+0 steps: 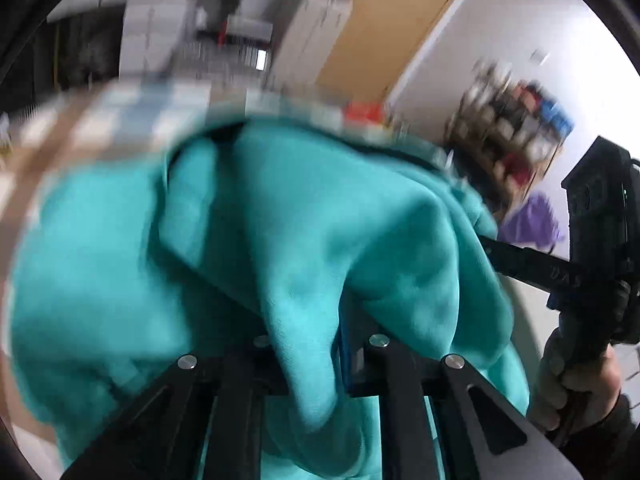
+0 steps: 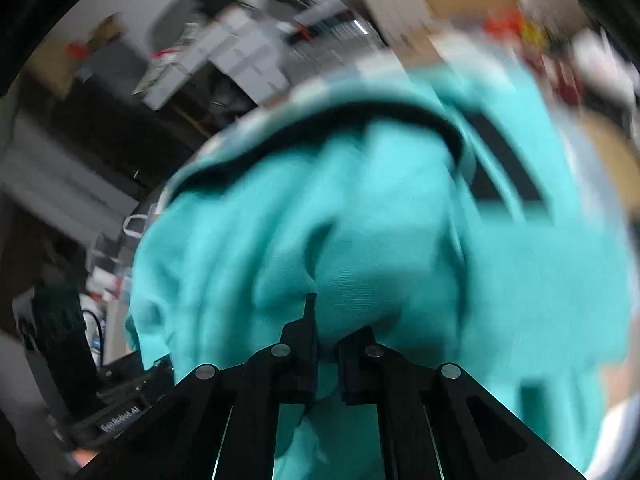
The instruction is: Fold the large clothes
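Nearest the lens, a fold of the teal garment point(image 1: 304, 288) is being pinched between the narrowed fingers of the left gripper point(image 1: 310, 354), the cloth spilling toward twelve o'clock over a checked surface point(image 1: 132, 108). At three o'clock the right gripper point(image 1: 520, 258) is being gripped by a gloved hand point(image 1: 568, 380). In the right wrist view the garment is likewise being clamped between fingers point(image 2: 300, 332) drawn close. Blur is suggesting fast motion; the bunched fabric could be pulled free or folded unevenly.
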